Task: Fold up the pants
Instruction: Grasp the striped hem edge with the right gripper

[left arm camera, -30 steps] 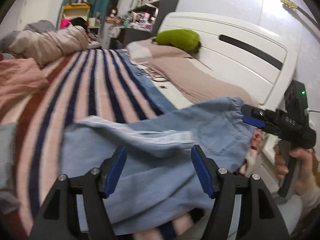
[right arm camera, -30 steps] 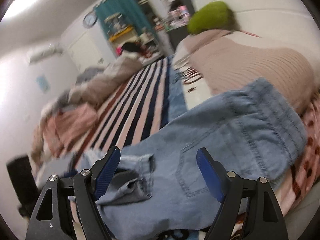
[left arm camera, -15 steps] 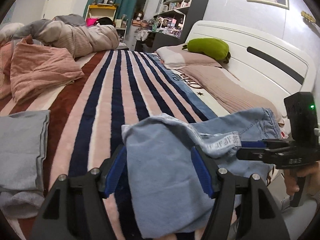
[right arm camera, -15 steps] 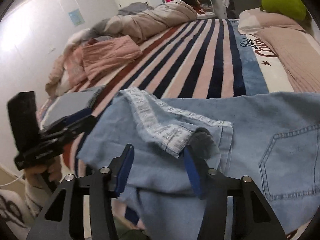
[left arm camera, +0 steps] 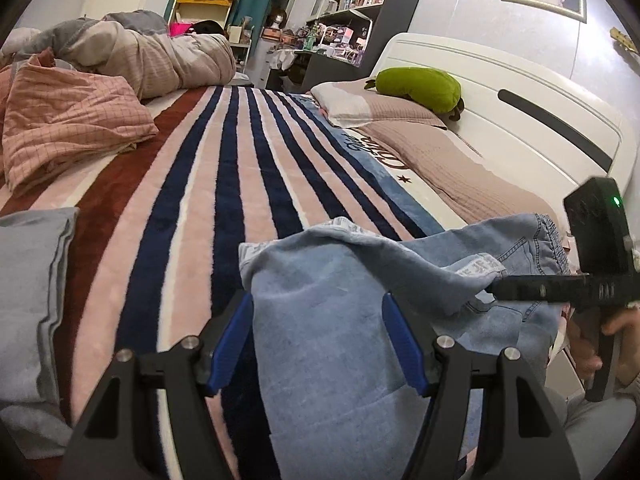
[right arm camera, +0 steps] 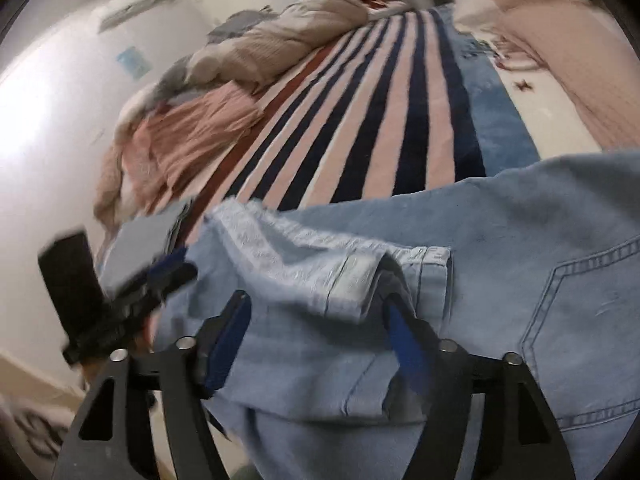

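Observation:
Light blue denim pants (left arm camera: 340,288) lie folded on the striped blanket, leg end laid over the seat. My left gripper (left arm camera: 318,340) stands open low over the folded leg, with cloth between its blue pads and none of it pinched. My right gripper (right arm camera: 316,332) is opening; the frayed hem (right arm camera: 296,256) lies between its fingers, one pad tucked under the fold, and neither pad presses on it. A back pocket (right arm camera: 580,300) shows to its right. The right gripper (left arm camera: 560,288) appears in the left wrist view, its tip at the hem. The left gripper (right arm camera: 132,296) shows blurred in the right wrist view.
The striped blanket (left arm camera: 240,160) stretches ahead. A grey folded garment (left arm camera: 28,280) lies at the near left, a pink checked quilt (left arm camera: 68,120) and a beige duvet (left arm camera: 168,60) behind it. Pillows, a green plush (left arm camera: 420,88) and the white headboard (left arm camera: 520,92) stand at the right.
The pants leg has been brought over onto the seat and laid down. My right gripper narrowed at the hem, then widened again. Both grippers have sunk toward the bed.

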Demonstrator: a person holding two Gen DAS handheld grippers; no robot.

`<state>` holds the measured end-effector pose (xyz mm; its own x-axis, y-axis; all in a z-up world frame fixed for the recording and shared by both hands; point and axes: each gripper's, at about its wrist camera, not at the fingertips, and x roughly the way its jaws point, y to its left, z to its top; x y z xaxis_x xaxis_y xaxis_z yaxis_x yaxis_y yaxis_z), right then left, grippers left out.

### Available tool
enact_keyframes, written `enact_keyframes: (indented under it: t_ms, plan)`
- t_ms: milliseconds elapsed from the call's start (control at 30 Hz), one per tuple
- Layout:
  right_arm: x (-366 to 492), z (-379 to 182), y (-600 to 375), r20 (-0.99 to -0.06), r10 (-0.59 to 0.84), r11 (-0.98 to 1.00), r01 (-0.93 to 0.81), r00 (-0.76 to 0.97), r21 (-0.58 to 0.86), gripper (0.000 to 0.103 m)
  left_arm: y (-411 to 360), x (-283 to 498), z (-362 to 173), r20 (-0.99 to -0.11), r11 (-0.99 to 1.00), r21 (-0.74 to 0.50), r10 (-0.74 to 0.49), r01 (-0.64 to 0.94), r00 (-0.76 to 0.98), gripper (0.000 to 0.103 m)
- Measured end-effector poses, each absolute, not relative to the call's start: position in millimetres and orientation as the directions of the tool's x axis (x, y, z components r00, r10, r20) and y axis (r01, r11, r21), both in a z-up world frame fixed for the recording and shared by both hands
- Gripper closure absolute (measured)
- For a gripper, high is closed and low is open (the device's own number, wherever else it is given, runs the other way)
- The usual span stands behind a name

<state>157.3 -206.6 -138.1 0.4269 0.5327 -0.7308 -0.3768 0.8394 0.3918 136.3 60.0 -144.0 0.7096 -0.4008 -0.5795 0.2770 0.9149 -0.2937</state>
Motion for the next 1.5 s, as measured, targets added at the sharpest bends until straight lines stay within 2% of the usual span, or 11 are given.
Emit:
enact_keyframes:
  t_ms: [100, 167, 233, 267, 767, 867, 933, 1067, 1233, 1333, 1500]
  plan:
    - [152.1, -137.9, -196.9, -0.767, 0.440, 0.875, -0.413, 0.467, 0.251, 0.035, 59.4, 137.9, -144.1, -0.580, 0.916, -0.293, -0.399, 0.275, 0.710, 0.040]
    - [154.6, -138.4, -193.9, -0.763, 0.439, 0.874, -0.423, 0.474, 0.240, 0.044, 59.5, 139.1, -144.2, -0.580, 0.917, -0.294, -0.397, 0.271, 0.711, 0.040]
    - [159.0, -139.1, -190.3, -0.762, 0.429, 0.881, -0.410, 0.485, 0.235, 0.090, 59.9, 138.8, -143.9, -0.578, 0.916, -0.300, -0.398, 0.268, 0.713, 0.040]
    - [161.6, -139.9, -189.8, -0.765, 0.413, 0.892, -0.391, 0.494, 0.228, 0.097, 60.3, 138.6, -143.4, -0.574, 0.914, -0.304, -0.401, 0.269, 0.714, 0.040]
    - [190.2, -160.0, -207.0, -0.815, 0.254, 0.961, -0.231, 0.520, 0.152, 0.099, 51.3, 142.4, -154.1, -0.595, 0.910, -0.295, -0.413, 0.291, 0.689, 0.040]
    - [186.6, -156.2, -207.5, -0.810, 0.252, 0.961, -0.236, 0.529, 0.145, 0.083, 52.1, 139.0, -151.1, -0.591, 0.913, -0.288, -0.406, 0.287, 0.697, 0.040]
    - [179.4, -144.5, -212.3, -0.785, 0.223, 0.971, -0.207, 0.578, 0.123, 0.056, 56.7, 136.8, -147.2, -0.581, 0.916, -0.285, -0.398, 0.281, 0.710, 0.040]
    - [163.2, -118.4, -222.2, -0.704, 0.261, 0.964, -0.218, 0.660, 0.153, 0.058, 63.6, 137.4, -139.1, -0.560, 0.912, -0.293, -0.407, 0.287, 0.722, 0.040]
    - [154.0, -110.9, -202.4, -0.672, 0.449, 0.886, -0.389, 0.589, 0.251, 0.090, 62.9, 154.9, -127.8, -0.565, 0.884, -0.321, -0.467, 0.340, 0.680, 0.041]
    - [159.2, -124.7, -188.3, -0.708, 0.483, 0.860, -0.431, 0.516, 0.273, 0.092, 58.4, 166.7, -127.2, -0.559, 0.825, -0.380, -0.565, 0.418, 0.607, 0.046]
    - [181.1, -145.5, -180.6, -0.761, 0.396, 0.897, -0.394, 0.514, 0.200, 0.091, 46.9, 186.0, -129.0, -0.612, 0.844, -0.311, -0.529, 0.437, 0.587, 0.047]
